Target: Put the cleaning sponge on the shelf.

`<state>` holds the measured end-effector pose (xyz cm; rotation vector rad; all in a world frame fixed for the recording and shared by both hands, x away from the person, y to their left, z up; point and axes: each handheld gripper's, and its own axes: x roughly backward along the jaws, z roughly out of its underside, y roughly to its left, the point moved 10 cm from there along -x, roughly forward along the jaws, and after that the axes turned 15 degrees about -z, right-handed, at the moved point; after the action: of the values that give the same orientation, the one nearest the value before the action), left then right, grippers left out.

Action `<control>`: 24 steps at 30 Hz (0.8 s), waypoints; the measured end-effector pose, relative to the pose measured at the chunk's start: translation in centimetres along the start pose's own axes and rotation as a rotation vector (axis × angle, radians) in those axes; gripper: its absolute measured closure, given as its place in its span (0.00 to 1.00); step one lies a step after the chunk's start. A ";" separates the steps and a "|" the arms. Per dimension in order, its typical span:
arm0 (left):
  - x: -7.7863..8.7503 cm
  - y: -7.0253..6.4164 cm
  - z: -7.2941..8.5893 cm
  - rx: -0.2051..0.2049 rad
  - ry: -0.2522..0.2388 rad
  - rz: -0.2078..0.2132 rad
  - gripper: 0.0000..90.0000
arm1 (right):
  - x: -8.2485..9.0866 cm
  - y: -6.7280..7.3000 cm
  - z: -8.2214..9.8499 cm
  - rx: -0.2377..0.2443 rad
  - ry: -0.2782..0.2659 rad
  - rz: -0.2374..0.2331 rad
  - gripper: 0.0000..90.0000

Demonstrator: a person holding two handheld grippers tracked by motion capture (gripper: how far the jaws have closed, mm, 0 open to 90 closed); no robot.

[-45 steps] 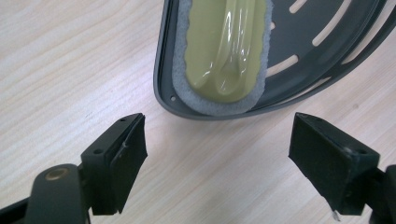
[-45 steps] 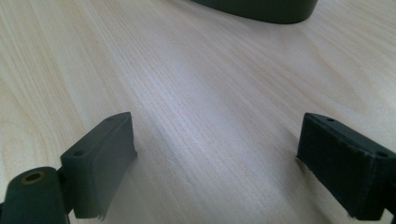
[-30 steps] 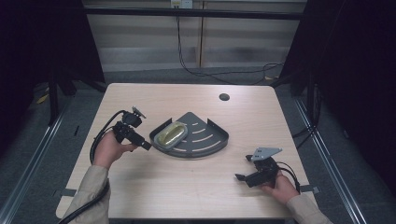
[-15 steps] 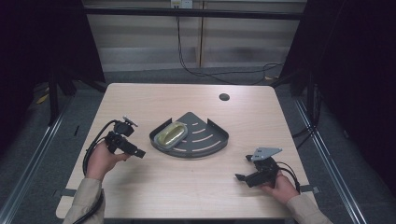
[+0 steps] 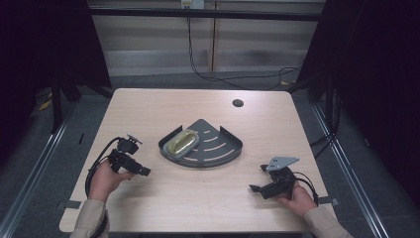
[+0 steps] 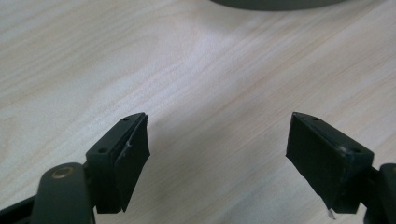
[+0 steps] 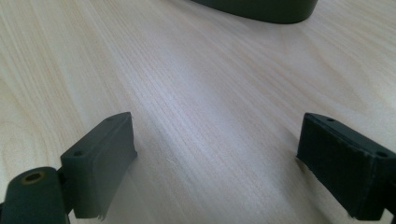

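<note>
A dark grey corner tray [image 5: 225, 151], shaped like a quarter circle with raised walls, sits near the middle of the worktop [image 5: 198, 198], its curved side turned to the near edge. In its left part, against the wall, lies a yellowish oval bar [image 5: 181, 141], wrapped in something clear by the look of it.

The left gripper [image 5: 144, 171] is held low over the worktop toward the near left corner, pointing right and a little toward the near edge. Its jaws are spread wide with nothing between them; in the left gripper view [image 6: 217, 154] bare wood grain shows in the gap, and the tray's dark curved wall [image 6: 275, 3] sits at the top edge of that view, well ahead of the jaws. The tray and the bar lie to the right of this gripper and farther from the near edge, near it but apart from it.

The right gripper [image 5: 255, 188] is held toward the near right corner, a grey three-cornered plate on top of it, pointing left. It too is spread wide and empty; in the right gripper view [image 7: 215, 163] plain wood lies between the jaws and the tray's wall [image 7: 261, 9] shows far ahead at the top. The tray lies to its left and farther in, apart from it.

A small dark round hole [image 5: 237, 103] marks the worktop toward the far right corner.
</note>
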<state>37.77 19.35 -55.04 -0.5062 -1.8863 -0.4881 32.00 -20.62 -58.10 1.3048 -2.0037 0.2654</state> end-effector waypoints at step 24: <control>-1.1 0.0 2.0 -0.073 0.012 -0.065 0.23 | 0.0 0.0 0.0 -0.001 0.001 0.001 0.12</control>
<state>36.62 20.33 -56.72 -0.4898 -1.8830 -0.6030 31.98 -20.63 -58.11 1.3029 -2.0035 0.2649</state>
